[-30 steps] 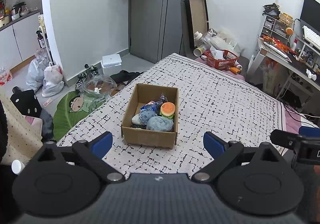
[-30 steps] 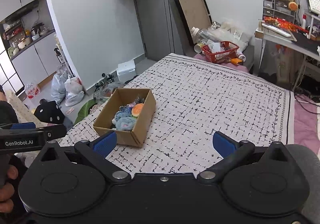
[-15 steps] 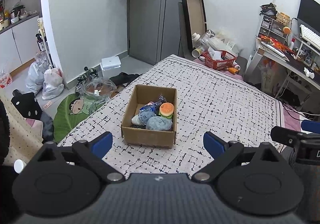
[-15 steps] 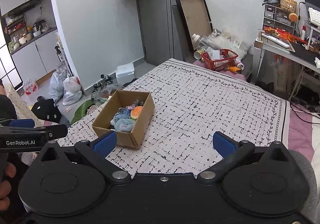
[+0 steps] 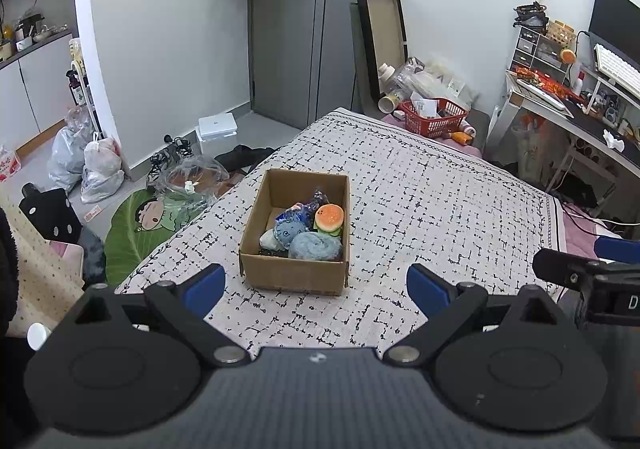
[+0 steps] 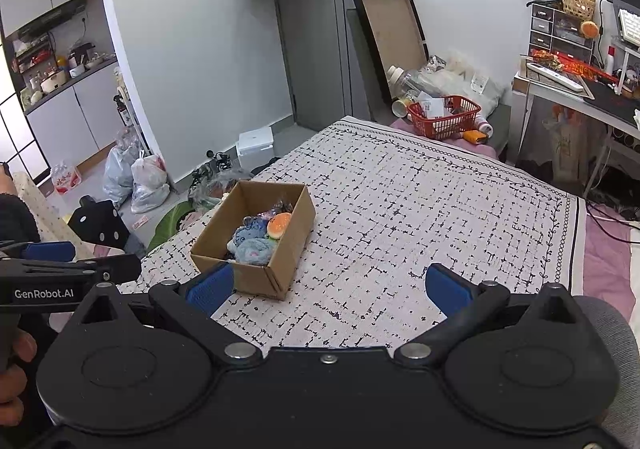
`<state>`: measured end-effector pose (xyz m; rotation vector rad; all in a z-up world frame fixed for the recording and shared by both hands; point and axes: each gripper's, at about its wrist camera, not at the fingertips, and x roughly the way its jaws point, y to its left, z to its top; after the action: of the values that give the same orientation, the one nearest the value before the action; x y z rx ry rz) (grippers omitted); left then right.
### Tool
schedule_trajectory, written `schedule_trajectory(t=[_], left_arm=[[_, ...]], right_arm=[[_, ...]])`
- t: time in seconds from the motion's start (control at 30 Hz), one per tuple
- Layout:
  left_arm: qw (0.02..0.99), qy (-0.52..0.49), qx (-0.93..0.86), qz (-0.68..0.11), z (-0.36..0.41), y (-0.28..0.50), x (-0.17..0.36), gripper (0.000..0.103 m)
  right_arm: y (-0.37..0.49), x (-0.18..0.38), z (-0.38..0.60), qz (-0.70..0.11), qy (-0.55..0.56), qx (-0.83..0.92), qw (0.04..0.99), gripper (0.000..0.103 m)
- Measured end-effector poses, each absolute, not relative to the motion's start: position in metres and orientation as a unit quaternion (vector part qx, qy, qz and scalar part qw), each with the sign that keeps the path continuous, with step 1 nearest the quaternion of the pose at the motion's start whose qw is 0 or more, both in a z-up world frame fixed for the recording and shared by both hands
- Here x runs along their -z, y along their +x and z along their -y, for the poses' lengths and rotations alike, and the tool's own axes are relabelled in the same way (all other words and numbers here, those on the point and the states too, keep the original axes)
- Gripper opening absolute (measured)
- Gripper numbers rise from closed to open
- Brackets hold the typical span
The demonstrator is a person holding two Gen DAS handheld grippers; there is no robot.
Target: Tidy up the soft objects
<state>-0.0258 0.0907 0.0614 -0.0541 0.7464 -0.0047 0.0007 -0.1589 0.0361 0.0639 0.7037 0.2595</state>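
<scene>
A brown cardboard box (image 5: 294, 273) stands on the bed's patterned cover (image 5: 420, 201); it also shows in the right wrist view (image 6: 298, 225). Inside lie several soft toys: a burger plush (image 5: 329, 217), a blue plush (image 5: 290, 232) and a grey-blue fuzzy ball (image 5: 316, 245). The burger plush (image 6: 279, 225) and the fuzzy ball (image 6: 256, 251) also show in the right wrist view. My left gripper (image 5: 316, 284) is open and empty, held back above the bed's near edge. My right gripper (image 6: 326, 287) is open and empty, to the right of the box.
A red basket (image 5: 434, 117) sits at the bed's far end. A desk (image 5: 576, 117) with clutter stands on the right. Bags (image 5: 100, 169) and a green cartoon mat (image 5: 144, 221) lie on the floor left of the bed. The grey door (image 5: 304, 29) is behind.
Both grippers have drawn back and risen a little from the box, so the box looks smaller. Both stay open and empty. The box and toys have not moved.
</scene>
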Motion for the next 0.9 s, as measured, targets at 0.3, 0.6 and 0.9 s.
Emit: schedule_trajectory(t=[0.3, 0.6, 0.9], left_arm=[[0.931, -0.024, 0.006, -0.365, -0.0878, -0.0253, -0.0617, 0.097], [0.93, -0.024, 0.007, -0.366, -0.0853, -0.0257, -0.0615, 0.097], [0.93, -0.023, 0.008, -0.367, -0.0852, -0.0262, -0.0607, 0.097]], right_arm=[[0.0012, -0.036, 0.1598, -0.344, 0.033, -0.125, 0.93, 0.103], [0.0015, -0.0356, 0.1603, -0.345, 0.033, -0.124, 0.93, 0.103], [0.0017, -0.0366, 0.1605, -0.345, 0.034, -0.123, 0.93, 0.103]])
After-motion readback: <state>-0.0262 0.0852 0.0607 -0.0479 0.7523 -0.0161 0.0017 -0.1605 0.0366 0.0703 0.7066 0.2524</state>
